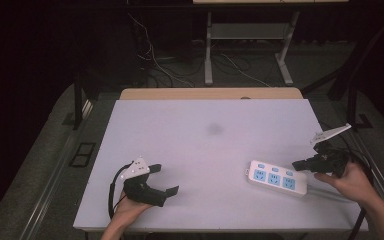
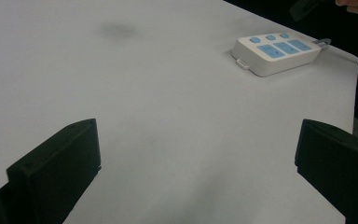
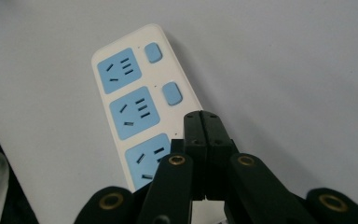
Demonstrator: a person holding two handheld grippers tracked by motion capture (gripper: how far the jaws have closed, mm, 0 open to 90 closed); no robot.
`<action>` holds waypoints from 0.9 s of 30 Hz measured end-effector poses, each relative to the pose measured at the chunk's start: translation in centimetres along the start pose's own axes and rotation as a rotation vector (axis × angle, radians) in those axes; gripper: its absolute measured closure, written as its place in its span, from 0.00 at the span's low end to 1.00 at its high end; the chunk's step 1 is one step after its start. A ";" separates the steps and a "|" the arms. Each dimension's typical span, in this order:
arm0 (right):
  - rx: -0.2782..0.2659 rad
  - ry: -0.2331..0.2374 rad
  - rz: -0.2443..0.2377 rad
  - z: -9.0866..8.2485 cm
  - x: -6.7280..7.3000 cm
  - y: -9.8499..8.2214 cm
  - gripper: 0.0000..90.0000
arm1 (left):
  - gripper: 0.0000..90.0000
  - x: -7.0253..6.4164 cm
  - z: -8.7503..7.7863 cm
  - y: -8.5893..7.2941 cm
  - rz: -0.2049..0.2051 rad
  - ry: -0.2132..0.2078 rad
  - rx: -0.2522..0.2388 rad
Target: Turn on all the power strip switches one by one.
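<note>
A white power strip with three blue sockets and three blue switches lies flat near the table's front right. My right gripper hovers at its right end, jaws pressed together with nothing between them; in the right gripper view the shut jaw tips sit over the strip beside its nearest switch. My left gripper rests at the front left, jaws wide apart and empty. In the left gripper view the strip lies far off past the open fingers.
The white table top has a faint dark smudge near its middle. The strip's cable trails off toward the right edge. Behind the table stand a metal frame and loose cables on the floor.
</note>
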State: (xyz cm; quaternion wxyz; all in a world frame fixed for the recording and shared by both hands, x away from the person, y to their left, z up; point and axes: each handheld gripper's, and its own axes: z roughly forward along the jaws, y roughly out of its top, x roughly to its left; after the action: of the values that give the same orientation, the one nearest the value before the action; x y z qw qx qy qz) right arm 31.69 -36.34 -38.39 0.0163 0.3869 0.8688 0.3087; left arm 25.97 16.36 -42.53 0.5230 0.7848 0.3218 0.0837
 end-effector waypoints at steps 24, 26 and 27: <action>-0.013 0.055 0.034 2.3 -0.8 -1.3 1.00 | 0.00 0.0 0.1 0.0 0.001 0.005 0.001; -0.015 0.056 0.031 2.3 -0.8 -1.3 1.00 | 0.00 0.0 0.1 0.0 0.000 0.004 0.001; -0.016 0.055 0.030 2.3 -0.8 -1.3 1.00 | 0.00 0.0 0.1 0.0 0.001 0.004 0.001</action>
State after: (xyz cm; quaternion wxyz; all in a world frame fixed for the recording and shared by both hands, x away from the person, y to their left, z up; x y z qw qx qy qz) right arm 31.99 -36.37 -41.15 -0.0089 0.3913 0.8604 0.3264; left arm 26.03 16.27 -42.63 0.5218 0.7852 0.3225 0.0852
